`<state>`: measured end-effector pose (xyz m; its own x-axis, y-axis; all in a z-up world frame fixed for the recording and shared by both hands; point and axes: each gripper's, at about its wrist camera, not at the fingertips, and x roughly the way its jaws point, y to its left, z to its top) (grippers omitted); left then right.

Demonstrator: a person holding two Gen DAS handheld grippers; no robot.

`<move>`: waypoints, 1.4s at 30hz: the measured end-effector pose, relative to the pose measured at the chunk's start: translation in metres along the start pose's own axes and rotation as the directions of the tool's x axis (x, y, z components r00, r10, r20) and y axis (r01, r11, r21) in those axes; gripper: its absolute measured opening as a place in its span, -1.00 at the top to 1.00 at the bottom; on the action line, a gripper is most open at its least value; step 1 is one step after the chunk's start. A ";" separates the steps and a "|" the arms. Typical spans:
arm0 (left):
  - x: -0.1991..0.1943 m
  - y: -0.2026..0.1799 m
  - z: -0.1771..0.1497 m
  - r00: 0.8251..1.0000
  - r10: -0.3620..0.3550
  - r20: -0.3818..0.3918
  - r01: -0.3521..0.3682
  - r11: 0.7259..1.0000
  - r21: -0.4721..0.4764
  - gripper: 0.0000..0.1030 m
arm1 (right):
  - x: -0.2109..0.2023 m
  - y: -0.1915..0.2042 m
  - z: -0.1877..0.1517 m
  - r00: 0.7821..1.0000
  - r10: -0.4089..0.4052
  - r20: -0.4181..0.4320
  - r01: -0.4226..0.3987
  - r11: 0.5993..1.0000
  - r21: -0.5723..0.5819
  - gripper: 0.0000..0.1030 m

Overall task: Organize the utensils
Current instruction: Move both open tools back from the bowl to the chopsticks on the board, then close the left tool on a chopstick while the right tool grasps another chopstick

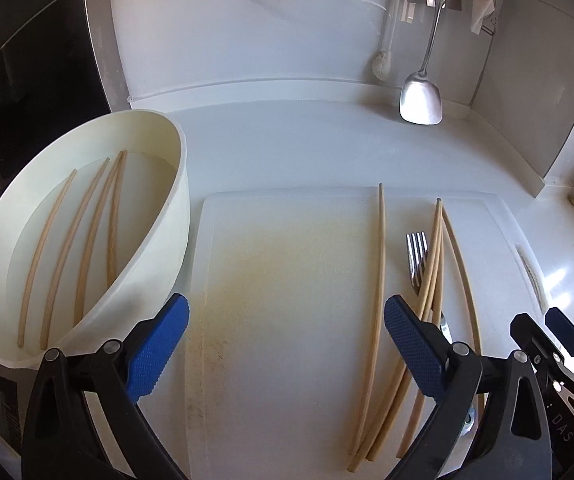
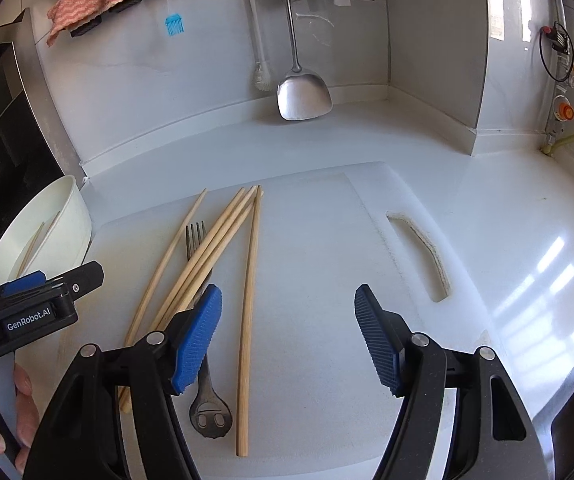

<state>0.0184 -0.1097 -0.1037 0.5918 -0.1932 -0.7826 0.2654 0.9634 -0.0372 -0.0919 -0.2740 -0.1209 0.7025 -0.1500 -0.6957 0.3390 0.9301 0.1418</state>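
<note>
While both my grippers hang spread and empty, five loose chopsticks [image 2: 211,248] and a fork [image 2: 201,320] lie on the cutting board [image 2: 319,280] between my left gripper [image 1: 287,344] and right gripper [image 2: 287,336]; four more rest in the white tub [image 1: 87,240] beyond my left fingertip.

free: cutting board [image 1: 279,280] middle | blocked: bowl [image 1: 175,200] left, chopsticks [image 1: 379,264] right

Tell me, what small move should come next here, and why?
Probably lower the open right gripper over the lone chopstick between its fingers and close. Four chopsticks already lie in the white tub; five more and a fork remain on the cutting board.
</note>
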 end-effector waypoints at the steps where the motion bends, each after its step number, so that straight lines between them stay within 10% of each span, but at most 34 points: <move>1: 0.002 0.001 -0.001 1.000 -0.002 0.004 0.002 1.000 -0.008 -0.87 | 0.003 0.001 -0.001 1.000 -0.002 0.006 0.003 1.000 -0.006 -0.28; 13: 0.017 0.000 -0.003 1.000 0.012 0.027 -0.012 1.000 -0.012 -0.87 | 0.032 0.016 -0.010 0.998 -0.064 0.025 0.066 0.993 -0.098 -0.25; 23: 0.028 -0.009 -0.008 1.000 0.013 0.013 -0.013 1.000 0.002 -0.87 | 0.037 0.015 -0.014 0.999 -0.042 0.011 0.043 0.990 -0.134 0.39; 42: 0.050 -0.025 -0.006 1.000 0.000 -0.023 0.002 0.998 0.059 -0.88 | 0.036 0.003 -0.012 0.999 -0.050 0.019 0.052 0.992 -0.119 0.40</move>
<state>0.0363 -0.1422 -0.1455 0.5741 -0.1891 -0.7967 0.3111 0.9504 -0.0014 -0.0729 -0.2728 -0.1541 0.6964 -0.2025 -0.6885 0.2983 0.9542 0.0211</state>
